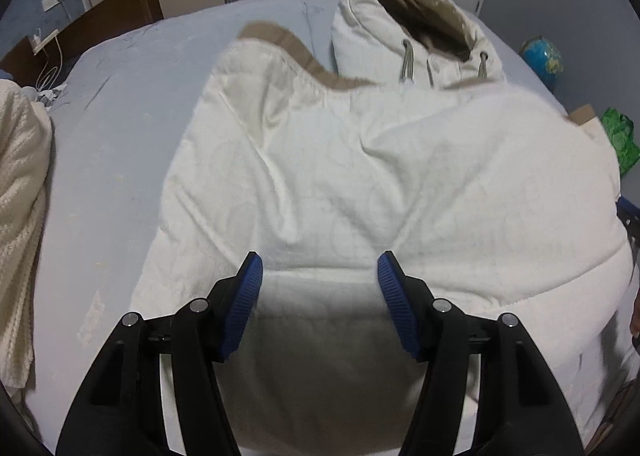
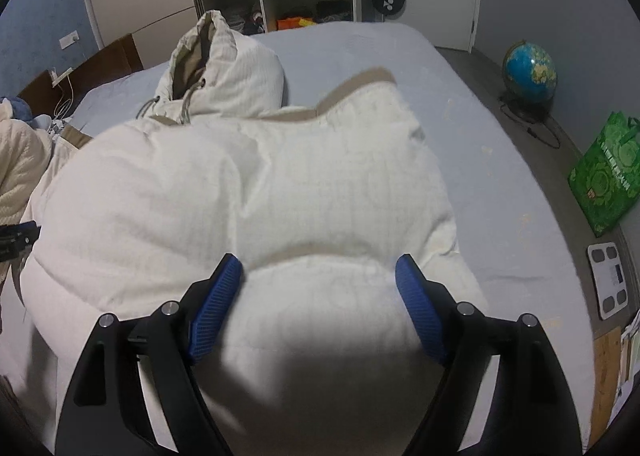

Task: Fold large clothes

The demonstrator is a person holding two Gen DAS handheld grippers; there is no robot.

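Cream quilted puffy hooded jacket [image 1: 360, 160]

Cream-white padded jacket [image 1: 360, 160] with beige trim. Pale blue bed sheet [image 1: 120, 104]. Blue ribbed fingers [image 2: 216, 308]; green patterned bag [image 2: 604, 176].

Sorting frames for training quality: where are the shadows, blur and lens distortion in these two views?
Left wrist: the left gripper casts a dark shadow on the jacket; the tan sleeve cuff is smeared; bed edges bow, corners vignetted black. Right wrist: same shadow under the right gripper; the jacket looks soft, the globe sharper.
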